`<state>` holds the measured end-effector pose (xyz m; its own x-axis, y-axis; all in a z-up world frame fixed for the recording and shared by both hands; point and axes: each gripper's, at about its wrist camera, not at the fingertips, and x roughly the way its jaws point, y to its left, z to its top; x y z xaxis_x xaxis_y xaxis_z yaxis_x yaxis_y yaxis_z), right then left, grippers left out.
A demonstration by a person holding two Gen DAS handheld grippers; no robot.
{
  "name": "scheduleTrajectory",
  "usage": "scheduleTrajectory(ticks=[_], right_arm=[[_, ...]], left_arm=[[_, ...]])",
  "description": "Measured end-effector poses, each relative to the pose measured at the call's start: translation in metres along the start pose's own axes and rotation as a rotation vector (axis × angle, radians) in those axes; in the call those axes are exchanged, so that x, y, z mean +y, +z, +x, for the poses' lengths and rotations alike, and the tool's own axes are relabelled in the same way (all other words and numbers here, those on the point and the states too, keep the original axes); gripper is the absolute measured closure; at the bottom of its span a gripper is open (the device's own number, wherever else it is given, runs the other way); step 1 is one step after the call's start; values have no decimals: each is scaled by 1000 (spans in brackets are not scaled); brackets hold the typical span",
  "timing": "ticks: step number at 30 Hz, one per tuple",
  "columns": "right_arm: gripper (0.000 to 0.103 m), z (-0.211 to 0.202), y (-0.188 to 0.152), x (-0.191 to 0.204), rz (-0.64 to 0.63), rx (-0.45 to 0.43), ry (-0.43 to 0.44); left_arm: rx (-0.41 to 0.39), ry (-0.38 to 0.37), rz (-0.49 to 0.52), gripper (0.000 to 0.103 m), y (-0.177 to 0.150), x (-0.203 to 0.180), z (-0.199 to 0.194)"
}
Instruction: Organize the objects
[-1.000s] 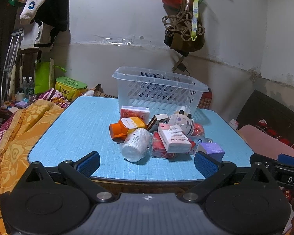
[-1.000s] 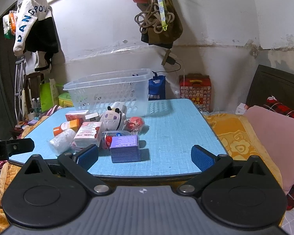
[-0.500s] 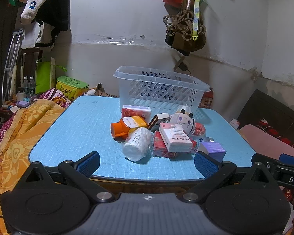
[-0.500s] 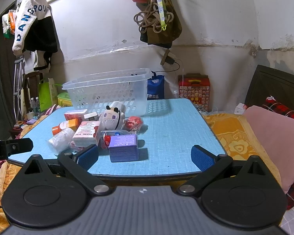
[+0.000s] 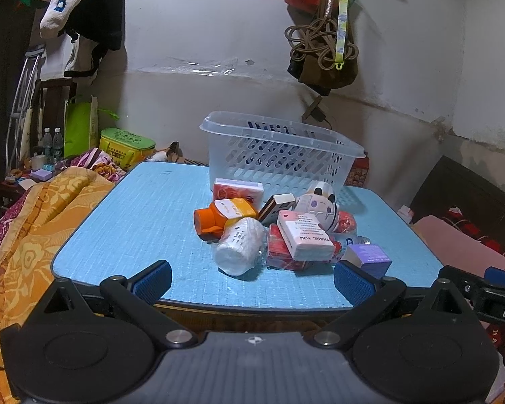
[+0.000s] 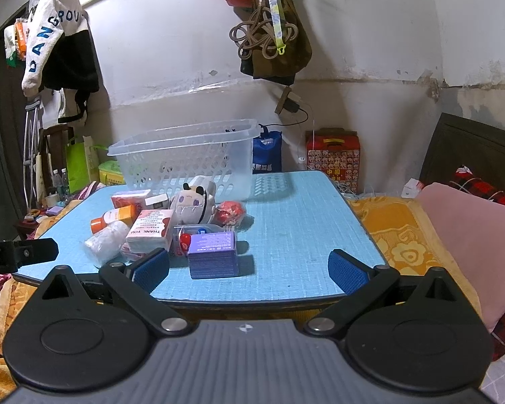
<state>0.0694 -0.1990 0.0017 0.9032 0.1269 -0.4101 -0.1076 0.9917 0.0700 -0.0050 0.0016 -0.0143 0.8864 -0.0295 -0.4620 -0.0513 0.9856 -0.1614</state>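
While both the left gripper [image 5: 252,277] and right gripper [image 6: 249,266] wait wide open and empty, toys and boxes sit piled by the basket [image 5: 279,155] on the table [image 5: 144,215].

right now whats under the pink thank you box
The pink box lies on a red packet, partly visible. A clear bottle lies beside it. Anything further beneath is covered.

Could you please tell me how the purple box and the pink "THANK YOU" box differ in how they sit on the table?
The purple box stands flat on the blue table; the pink "THANK YOU" box lies tilted on top of other packets. The purple box sits at the pile's near edge, in front of the right gripper; the pink box sits deeper in the heap. Both are small printed cartons outside the basket.
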Motion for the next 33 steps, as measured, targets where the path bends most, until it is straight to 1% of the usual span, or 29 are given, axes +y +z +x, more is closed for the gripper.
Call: scheduleTrajectory(ticks=[19,26,29,33], right_arm=[[0,-16,-3,-4,24,-26,22],[0,-17,-4,-2,11,-26,24],[0,-15,-4,-3,22,-9,26],[0,-3,-1,5,10,55,45]], left_arm=[[-11,10,2,0,-5,-6,-7],[-21,21,11,0,-4,-9,-9],[-24,36,-9,0,-3,-5,-9],[23,38,-22,0,5,2,-1]])
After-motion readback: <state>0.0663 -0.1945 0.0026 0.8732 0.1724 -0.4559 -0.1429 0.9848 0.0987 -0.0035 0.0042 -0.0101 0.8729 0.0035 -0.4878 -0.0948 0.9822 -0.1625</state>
